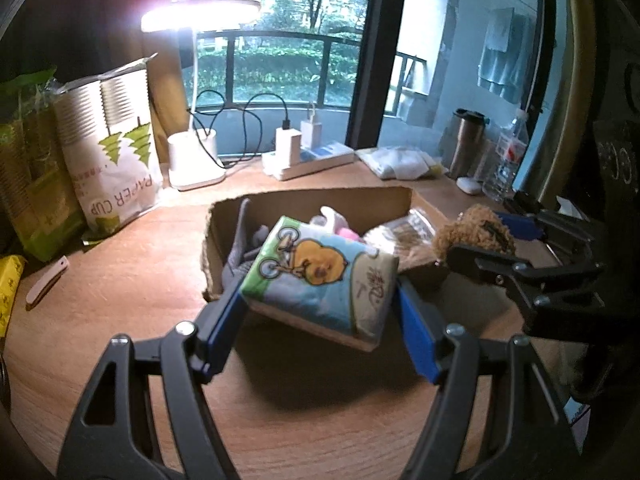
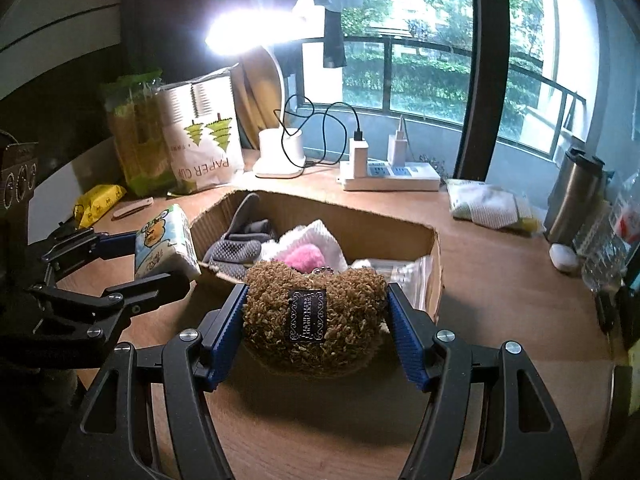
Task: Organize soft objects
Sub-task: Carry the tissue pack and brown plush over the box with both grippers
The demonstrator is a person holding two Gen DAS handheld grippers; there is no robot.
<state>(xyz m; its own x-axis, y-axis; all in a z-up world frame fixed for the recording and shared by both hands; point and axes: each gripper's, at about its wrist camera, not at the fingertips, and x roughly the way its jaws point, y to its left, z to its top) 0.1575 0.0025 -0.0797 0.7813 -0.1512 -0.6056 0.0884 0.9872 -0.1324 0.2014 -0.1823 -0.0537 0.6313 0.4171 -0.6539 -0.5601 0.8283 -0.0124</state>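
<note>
Left gripper [image 1: 320, 312] pinches the tissue pack [image 1: 320, 276]; right gripper [image 2: 316, 320] pinches the brown plush [image 2: 316, 312]. The cardboard box [image 2: 352, 216] lies just ahead, apparently slightly below both.

Tissue pack [image 1: 320, 276] cartoon-printed, blue-green; plush [image 2: 316, 316] brown; box [image 2: 360, 220] tan.

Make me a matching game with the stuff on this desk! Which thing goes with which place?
Things:
1. tissue pack
2. brown fuzzy toy
3. pink fluffy thing
4. white lamp base

Places:
A. inside the cardboard box
B. in the right gripper
C. on the desk by the window
D. in the left gripper

Pairs: 1-D, 2-B, 3-A, 4-C
</note>
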